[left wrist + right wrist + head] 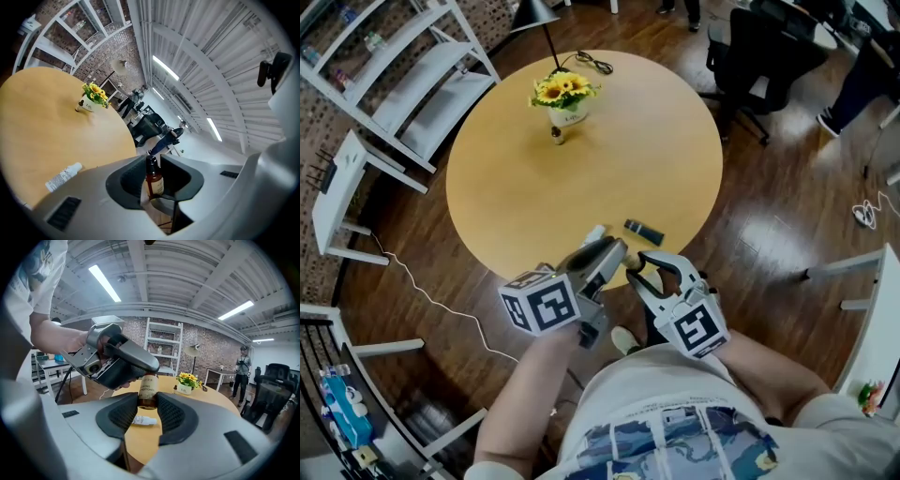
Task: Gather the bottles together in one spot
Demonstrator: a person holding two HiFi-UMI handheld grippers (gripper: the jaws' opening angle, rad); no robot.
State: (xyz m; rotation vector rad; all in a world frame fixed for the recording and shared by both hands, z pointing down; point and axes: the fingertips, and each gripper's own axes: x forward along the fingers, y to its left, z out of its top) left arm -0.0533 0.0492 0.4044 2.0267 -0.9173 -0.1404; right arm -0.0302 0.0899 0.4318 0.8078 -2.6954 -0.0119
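Two pairs of jaws clamp one amber bottle (147, 390) over the table's (581, 187) near edge: the right gripper (147, 405) holds its body, the left gripper (153, 182) its upper part. Just beyond, a white bottle (593, 232) lies left of a dark bottle (643, 232).

Head view steeply overhead, both gripper views low, close, sharing table (581, 187)

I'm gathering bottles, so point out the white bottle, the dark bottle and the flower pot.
White bottle (63, 176): left gripper view, its label.
Dark bottle (643, 232): head view, mid-body.
Flower pot (568, 116): head view, white front.
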